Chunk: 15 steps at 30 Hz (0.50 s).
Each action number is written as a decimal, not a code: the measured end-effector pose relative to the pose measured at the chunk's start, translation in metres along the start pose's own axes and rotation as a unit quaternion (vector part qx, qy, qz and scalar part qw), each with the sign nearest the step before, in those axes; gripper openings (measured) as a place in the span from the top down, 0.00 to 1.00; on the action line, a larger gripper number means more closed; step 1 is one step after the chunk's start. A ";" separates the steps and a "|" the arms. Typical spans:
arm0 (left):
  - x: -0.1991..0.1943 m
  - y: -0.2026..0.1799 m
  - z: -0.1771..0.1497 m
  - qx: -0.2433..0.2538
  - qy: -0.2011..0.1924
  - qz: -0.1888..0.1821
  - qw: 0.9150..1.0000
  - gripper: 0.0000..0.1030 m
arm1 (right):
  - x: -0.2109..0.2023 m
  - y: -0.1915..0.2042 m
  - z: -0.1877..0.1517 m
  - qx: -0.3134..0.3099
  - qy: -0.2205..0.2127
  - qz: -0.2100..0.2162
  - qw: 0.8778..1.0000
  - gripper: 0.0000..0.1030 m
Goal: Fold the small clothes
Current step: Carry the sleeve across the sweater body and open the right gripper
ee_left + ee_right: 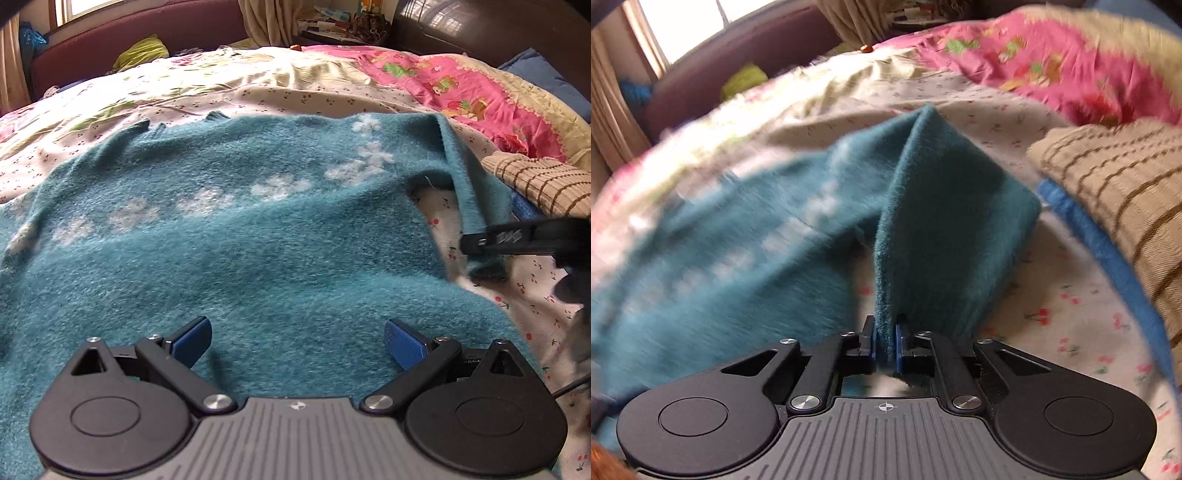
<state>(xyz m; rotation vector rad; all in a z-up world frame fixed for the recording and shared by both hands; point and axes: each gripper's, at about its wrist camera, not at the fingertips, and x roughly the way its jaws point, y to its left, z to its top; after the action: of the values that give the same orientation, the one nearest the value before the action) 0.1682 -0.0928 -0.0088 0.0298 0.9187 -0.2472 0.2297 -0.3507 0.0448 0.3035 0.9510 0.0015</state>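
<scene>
Left claw, left wrist view: left claw [297, 341] is released, both blue pads spread wide with nothing between them, hanging just over the near part of the teal sweater [229, 236].
Sweater from left claw: spread flat on the bed [280, 99] ahead of the claw and to both sides; its row of white flowers [280, 184] runs from ahead-left toward ahead-right.
Sleeve from left claw: sleeve [465, 173] lies far ahead-right, lifted off the sheet, well apart from this claw.
Right claw, left wrist view: right claw [476, 242] comes in from the right edge, clenched on the sleeve's end.
Right claw, right wrist view: right claw [885, 349] is clenched on the sleeve [945, 221], which stands up in a ridge straight ahead of the pads.
Body from right claw: sweater body [738, 251] lies ahead-left, so a fold inward would likely carry the sleeve leftward; the right claw is plainly the nearer one.
Striped cloth: beige striped cloth [1115, 184] sits ahead-right, on something blue.
Hard to make out: right wrist view is smeared; the sweater's left sleeve and near hem are cut off or hidden behind the claw bodies.
</scene>
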 end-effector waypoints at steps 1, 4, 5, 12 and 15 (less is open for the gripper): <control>-0.002 0.004 0.000 -0.004 -0.002 0.000 1.000 0.00 | -0.006 0.002 0.005 0.015 0.000 0.024 1.000 0.92; -0.011 0.020 0.000 -0.019 -0.015 0.003 1.000 0.00 | -0.020 0.022 0.021 0.032 -0.010 0.087 0.996 0.92; -0.015 0.026 -0.001 -0.024 -0.020 0.005 0.999 0.00 | -0.023 0.033 0.026 0.030 -0.015 0.105 0.994 0.92; -0.038 0.071 -0.005 -0.063 -0.052 0.022 0.996 0.00 | 0.000 0.147 0.046 -0.038 -0.004 0.203 0.978 0.92; -0.040 0.094 -0.007 -0.092 -0.061 0.028 0.993 0.00 | 0.027 0.199 0.042 -0.074 0.018 0.228 0.971 0.92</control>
<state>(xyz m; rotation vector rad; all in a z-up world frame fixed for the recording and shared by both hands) 0.1603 0.0074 0.0111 -0.1292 0.8151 -0.1105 0.3052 -0.1666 0.0965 0.3795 0.8941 0.4979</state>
